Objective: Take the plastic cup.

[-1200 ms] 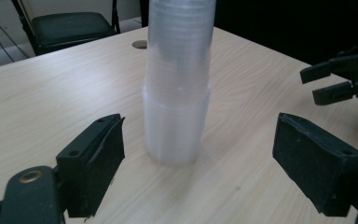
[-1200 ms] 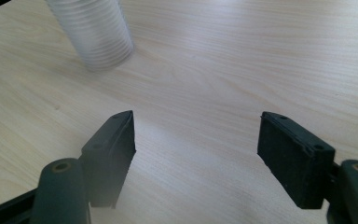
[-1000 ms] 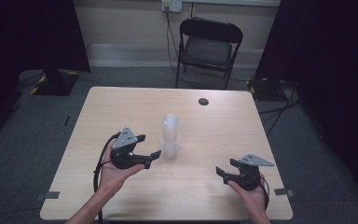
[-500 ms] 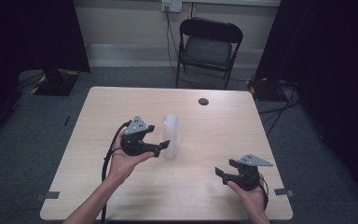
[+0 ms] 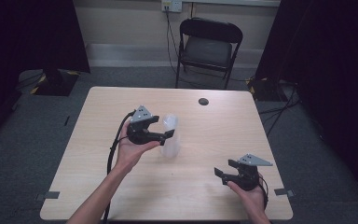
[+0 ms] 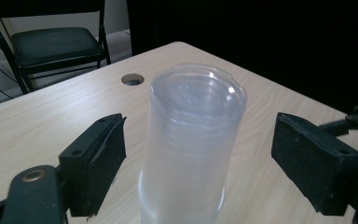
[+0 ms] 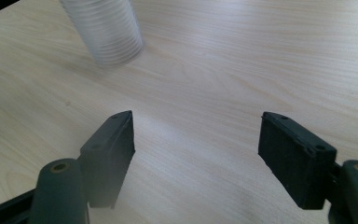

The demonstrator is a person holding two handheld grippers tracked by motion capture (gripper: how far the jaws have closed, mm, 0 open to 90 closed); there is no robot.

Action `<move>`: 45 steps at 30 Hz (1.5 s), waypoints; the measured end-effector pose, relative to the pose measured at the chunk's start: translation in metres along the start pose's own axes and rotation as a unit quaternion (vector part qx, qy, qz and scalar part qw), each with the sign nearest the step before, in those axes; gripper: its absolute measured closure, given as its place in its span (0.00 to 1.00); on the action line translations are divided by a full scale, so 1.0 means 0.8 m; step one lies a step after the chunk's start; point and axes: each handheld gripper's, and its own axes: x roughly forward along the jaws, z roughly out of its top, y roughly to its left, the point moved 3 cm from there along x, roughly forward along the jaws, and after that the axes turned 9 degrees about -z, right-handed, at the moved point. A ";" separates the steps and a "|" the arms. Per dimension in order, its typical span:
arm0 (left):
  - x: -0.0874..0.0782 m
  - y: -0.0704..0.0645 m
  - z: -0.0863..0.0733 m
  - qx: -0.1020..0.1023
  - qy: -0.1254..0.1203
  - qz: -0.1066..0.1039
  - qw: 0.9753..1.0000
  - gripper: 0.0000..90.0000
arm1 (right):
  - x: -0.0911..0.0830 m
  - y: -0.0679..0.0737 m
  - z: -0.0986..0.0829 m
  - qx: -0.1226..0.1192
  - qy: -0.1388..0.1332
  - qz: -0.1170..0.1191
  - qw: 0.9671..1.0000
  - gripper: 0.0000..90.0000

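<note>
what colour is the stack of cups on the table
Clear, frosted-looking plastic stack of cups; it shows best in the left gripper view.

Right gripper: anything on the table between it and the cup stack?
No. In the right gripper view, bare tabletop runs from the open right gripper to the cup stack.

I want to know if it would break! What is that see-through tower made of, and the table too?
The tower looks like a stack of thin clear plastic cups: cloudy and see-through, with fine ridges ringing its side and a glossy rim. Glass seems unlikely. The table looks like pale wood or a wood-look laminate: light grain lines run across a smooth, slightly shiny top. Which one, the pictures cannot settle.
</note>
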 end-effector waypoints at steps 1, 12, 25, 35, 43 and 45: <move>0.002 0.002 0.001 0.000 -0.004 0.001 1.000 0.19 | 0.000 0.000 0.000 0.000 0.001 0.000 1.000 0.29; 0.033 0.012 -0.006 -0.011 0.010 -0.014 1.000 0.17 | 0.002 0.001 -0.001 0.001 0.006 0.006 1.000 0.30; 0.051 0.019 -0.019 -0.002 0.028 0.003 1.000 0.20 | 0.001 -0.002 -0.002 0.002 0.007 0.007 1.000 0.30; 0.061 0.016 -0.025 0.005 0.037 0.008 0.999 0.27 | 0.002 -0.003 -0.003 0.002 0.009 0.007 1.000 0.30; 0.061 0.018 -0.028 -0.004 0.035 0.002 0.999 0.29 | 0.003 -0.004 -0.004 0.002 0.008 0.007 1.000 0.30; 0.061 0.017 -0.028 0.002 0.044 0.006 0.999 0.30 | 0.003 -0.003 -0.004 0.002 0.009 0.008 1.000 0.31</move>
